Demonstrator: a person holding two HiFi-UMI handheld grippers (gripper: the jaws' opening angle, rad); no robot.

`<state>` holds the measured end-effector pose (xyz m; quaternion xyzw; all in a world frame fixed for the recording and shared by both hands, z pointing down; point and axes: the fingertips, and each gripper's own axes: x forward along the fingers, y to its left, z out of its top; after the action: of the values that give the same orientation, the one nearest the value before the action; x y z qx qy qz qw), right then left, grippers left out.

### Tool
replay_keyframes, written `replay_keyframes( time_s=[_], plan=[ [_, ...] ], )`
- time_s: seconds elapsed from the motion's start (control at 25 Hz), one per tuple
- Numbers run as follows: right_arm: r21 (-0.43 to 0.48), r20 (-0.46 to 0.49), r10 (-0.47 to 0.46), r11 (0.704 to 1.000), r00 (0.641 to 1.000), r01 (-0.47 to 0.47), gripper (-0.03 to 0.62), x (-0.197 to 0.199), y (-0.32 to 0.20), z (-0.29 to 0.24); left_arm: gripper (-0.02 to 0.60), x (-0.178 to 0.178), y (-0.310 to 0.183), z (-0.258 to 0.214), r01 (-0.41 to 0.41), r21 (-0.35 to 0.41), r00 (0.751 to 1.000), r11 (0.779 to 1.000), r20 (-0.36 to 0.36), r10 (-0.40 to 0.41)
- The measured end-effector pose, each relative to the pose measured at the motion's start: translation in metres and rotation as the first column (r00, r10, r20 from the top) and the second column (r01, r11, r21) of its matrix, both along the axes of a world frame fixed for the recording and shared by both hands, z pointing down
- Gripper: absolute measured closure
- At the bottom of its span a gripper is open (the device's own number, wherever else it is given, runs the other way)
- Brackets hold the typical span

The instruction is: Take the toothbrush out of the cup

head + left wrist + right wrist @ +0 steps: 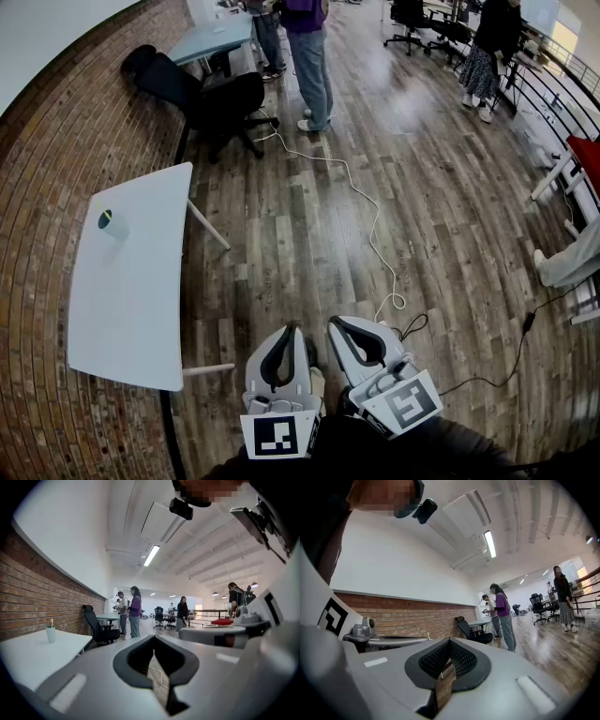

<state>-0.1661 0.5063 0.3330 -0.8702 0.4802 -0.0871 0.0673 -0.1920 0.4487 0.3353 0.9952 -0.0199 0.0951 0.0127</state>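
A pale cup [112, 223] stands near the far left corner of the white table [131, 300], well away from both grippers. In the left gripper view the cup [50, 633] shows a thin toothbrush [52, 622] sticking up out of it. My left gripper [294, 328] and right gripper [335, 323] hang side by side over the wooden floor, to the right of the table's near end. Both are shut and hold nothing. The left gripper [153, 638] has its tips closed, and so has the right gripper [449, 641].
A brick wall runs along the table's left side. A black office chair [225, 108] and a second desk stand beyond the table. A white cable [366, 216] snakes across the floor. A person [309, 56] stands further off, others at the back right.
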Motion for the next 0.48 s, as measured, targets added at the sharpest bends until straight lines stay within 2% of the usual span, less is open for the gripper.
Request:
replay_keyframes(
  time_s=[0.16, 0.32, 0.48],
  plan=[
    [0.030, 0.031, 0.022, 0.999, 0.999, -0.023, 0.594, 0.042, -0.042, 0.017, 0.574, 0.048, -0.042, -0.004, -0.028, -0.003, 1.000, 1.000, -0.008, 0.028],
    [0.000, -0.029, 0.006, 1.000, 1.000, -0.006, 0.594, 0.082, -0.090, -0.010, 0.574, 0.087, -0.087, -0.014, -0.022, 0.001, 0.999, 1.000, -0.033, 0.022],
    [0.038, -0.070, -0.017, 0.999, 0.997, 0.020, 0.594, 0.102, -0.124, -0.030, 0.574, 0.115, -0.116, -0.025, -0.025, -0.008, 0.999, 1.000, -0.049, 0.025]
  ],
)
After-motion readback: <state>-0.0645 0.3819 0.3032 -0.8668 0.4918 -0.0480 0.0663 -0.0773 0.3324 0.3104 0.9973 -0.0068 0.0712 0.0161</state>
